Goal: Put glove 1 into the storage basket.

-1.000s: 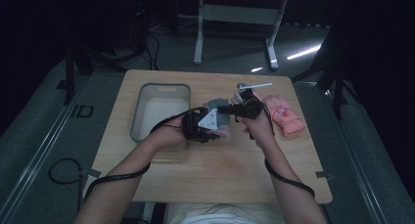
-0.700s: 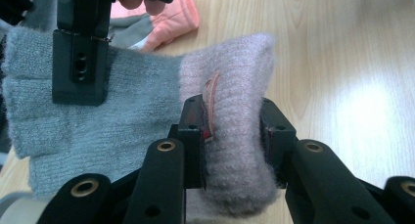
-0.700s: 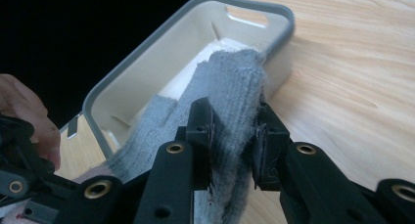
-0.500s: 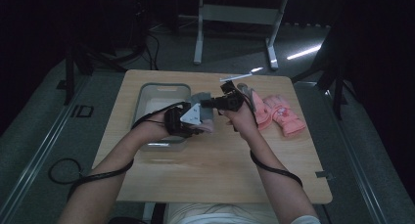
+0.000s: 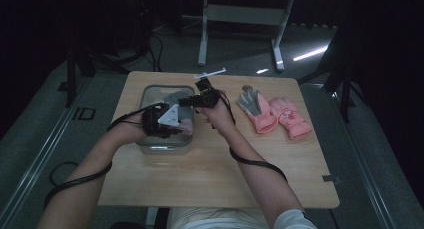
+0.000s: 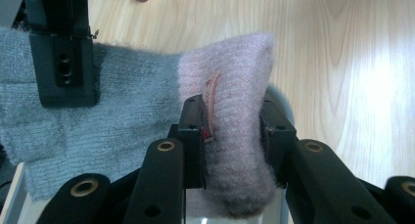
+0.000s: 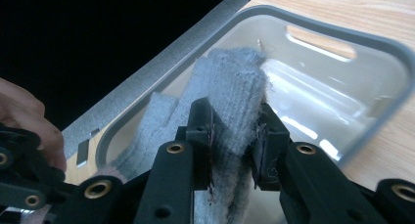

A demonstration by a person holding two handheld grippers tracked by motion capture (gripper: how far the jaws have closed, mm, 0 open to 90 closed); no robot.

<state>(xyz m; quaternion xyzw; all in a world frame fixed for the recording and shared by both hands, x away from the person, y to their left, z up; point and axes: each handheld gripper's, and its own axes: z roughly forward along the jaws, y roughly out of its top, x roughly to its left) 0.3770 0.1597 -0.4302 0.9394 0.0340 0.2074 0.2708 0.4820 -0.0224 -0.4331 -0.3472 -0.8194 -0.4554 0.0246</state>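
A knitted glove, grey with a pink cuff [image 6: 235,87], hangs stretched between both grippers over a clear bin [image 5: 148,95] with a grey rim. My left gripper [image 6: 232,136] is shut on the pink cuff [image 5: 186,127]. The right gripper [image 7: 235,136] is shut on the grey finger end [image 7: 235,82], which hangs inside the bin's rim [image 7: 342,33]. In the high view the left gripper [image 5: 181,124] is at the bin's near right corner and the right gripper [image 5: 184,102] is just beyond it. The right gripper's black jaw also shows on the grey knit [image 6: 132,111] in the left gripper view.
A pair of pink gloves [image 5: 274,113], one with its grey palm up, lies on the wooden table [image 5: 210,169] to the right of the hands. The bin stands at the table's far left. Cables trail from both grippers along the forearms.
Both hands have carried the stretched glove leftward from the table's middle to above the bin. The grips look unchanged.
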